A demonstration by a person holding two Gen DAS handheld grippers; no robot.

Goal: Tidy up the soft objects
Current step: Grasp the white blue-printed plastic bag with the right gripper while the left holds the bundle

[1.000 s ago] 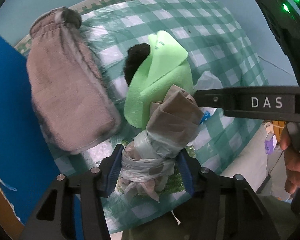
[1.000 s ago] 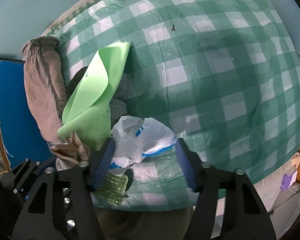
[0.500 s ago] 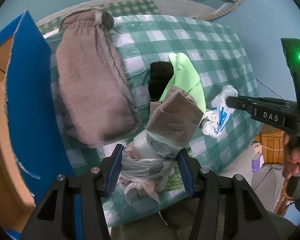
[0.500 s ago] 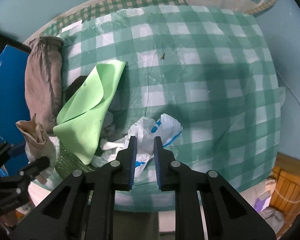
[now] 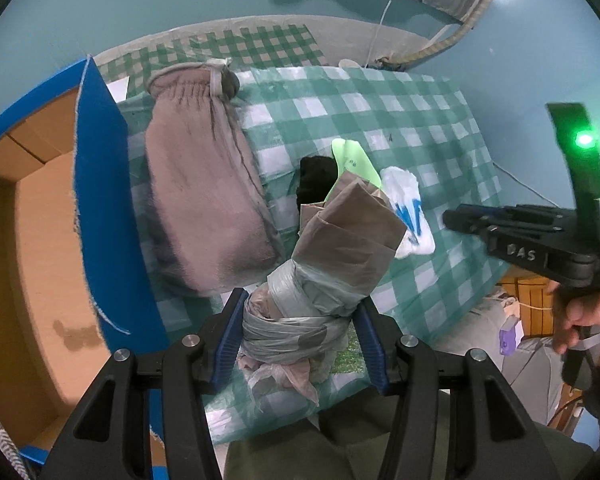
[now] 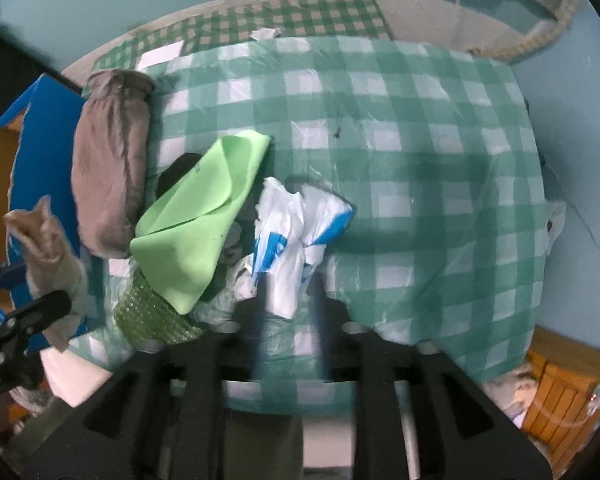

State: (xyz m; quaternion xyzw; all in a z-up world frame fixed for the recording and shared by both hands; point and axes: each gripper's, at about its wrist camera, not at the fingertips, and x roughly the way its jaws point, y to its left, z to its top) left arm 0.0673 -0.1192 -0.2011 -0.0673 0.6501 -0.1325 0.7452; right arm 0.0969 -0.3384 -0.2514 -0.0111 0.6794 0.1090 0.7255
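Two black grippers are in view, the left gripper (image 5: 300, 332) and the right gripper (image 6: 290, 312), each with two blue-padded fingers. On the one green-and-white checked tablecloth (image 6: 420, 184) lie one brown fleece pouch (image 5: 208, 200), one light green foam sheet (image 6: 200, 216), one black cloth lump (image 5: 316, 178), one white-and-blue plastic bag (image 6: 288, 240) and one green bubble-wrap piece (image 6: 152, 316); one more thing, a taped brown-and-grey bundle (image 5: 332, 264), sits between the left fingers. There is one blue cardboard box (image 5: 100, 216) at the left edge, and one wooden crate (image 6: 560, 396) shows at the lower right.
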